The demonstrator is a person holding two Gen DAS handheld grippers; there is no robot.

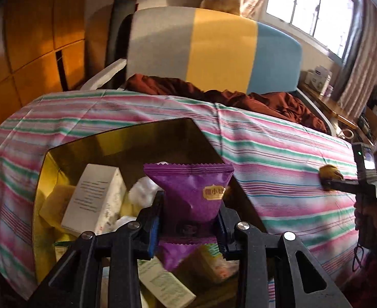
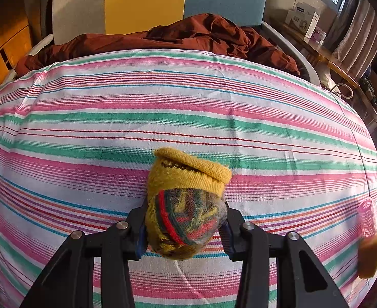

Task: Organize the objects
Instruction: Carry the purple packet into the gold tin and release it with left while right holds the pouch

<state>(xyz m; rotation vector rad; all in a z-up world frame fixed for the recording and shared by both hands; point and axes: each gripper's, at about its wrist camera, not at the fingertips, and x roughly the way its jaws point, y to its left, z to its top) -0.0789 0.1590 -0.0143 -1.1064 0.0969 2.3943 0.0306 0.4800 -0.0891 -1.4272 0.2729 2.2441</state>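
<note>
The left tool points steeply down over a gold box, clamped on a purple snack packet that sticks up between its fingers. The box sits on the striped bed sheet, at 7 o'clock in the left wrist view, packed with a white carton and other packs. The right tool tilts down over the sheet, clamped on a yellow rolled sock ball. A pink hair roller and a yellow sponge lie at 4 o'clock in the right wrist view.
</note>
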